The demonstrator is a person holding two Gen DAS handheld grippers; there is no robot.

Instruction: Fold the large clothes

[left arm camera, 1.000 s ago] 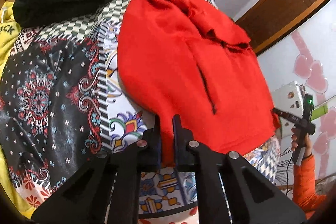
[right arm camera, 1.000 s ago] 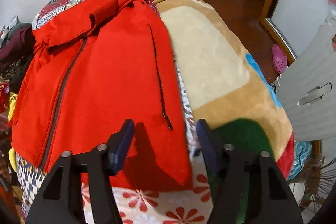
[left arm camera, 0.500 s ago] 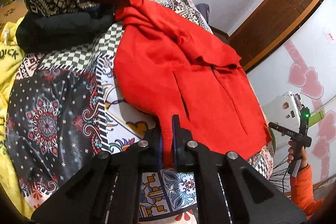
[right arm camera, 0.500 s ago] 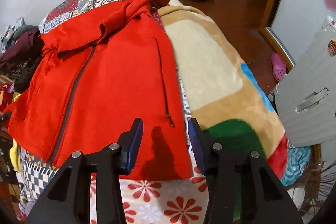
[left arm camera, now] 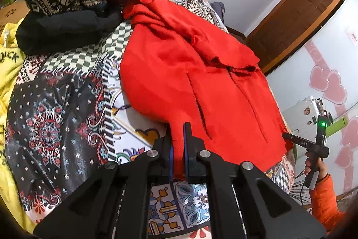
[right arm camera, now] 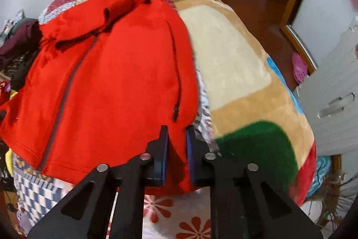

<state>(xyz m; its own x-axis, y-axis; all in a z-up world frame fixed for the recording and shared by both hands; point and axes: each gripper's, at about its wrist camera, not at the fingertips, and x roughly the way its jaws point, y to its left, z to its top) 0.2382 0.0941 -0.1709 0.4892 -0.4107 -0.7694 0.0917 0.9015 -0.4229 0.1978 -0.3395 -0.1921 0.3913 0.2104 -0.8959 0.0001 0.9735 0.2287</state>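
Hem corners of red jacket (left arm camera: 179, 73) seemingly pinched by left hand-held gripper (left arm camera: 177, 140) and right hand-held gripper (right arm camera: 176, 142).

A pile of dark clothes (left arm camera: 73, 3) blocks the bed's far left corner, touching the red jacket (left arm camera: 179, 73); patterned bedspread (left arm camera: 56, 122) lies bare along the left edge. A plush blanket (right arm camera: 241, 82) fills the right edge, just beside the jacket

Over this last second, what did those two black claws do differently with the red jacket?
The right gripper closed from wide open onto the red jacket at its bottom hem corner. The left gripper stayed clamped on the opposite hem corner. The jacket remains spread on the patterned bedspread.
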